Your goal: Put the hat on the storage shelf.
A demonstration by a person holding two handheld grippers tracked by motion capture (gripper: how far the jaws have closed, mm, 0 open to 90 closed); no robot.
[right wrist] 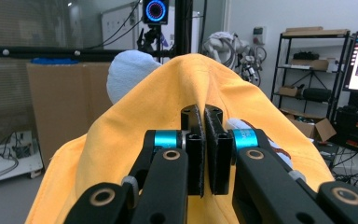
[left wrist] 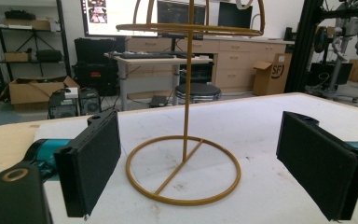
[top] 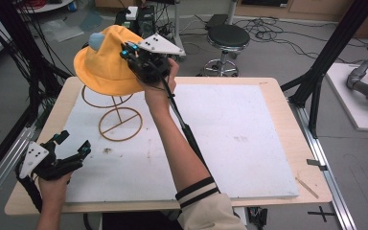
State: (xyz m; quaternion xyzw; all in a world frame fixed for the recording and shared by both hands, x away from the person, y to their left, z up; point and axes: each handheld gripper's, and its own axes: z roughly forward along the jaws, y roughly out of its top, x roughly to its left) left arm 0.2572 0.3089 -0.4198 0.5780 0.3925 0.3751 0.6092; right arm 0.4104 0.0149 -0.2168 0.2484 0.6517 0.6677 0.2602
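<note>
R tongs [top: 133,56] pinched tight on a fold of the yellow hat [top: 106,67], held over the wire stand [top: 117,117], L tongs [top: 72,148] gaping w/ nothing in them; hat looks soft, light, floppy, so prob. best gripped at brim/crown fold.

"sf" on cardboard box [left wrist: 269,73]

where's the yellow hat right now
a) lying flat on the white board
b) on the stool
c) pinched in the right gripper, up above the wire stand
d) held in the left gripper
c: the right gripper is shut on the yellow hat, above the wire stand.
</note>
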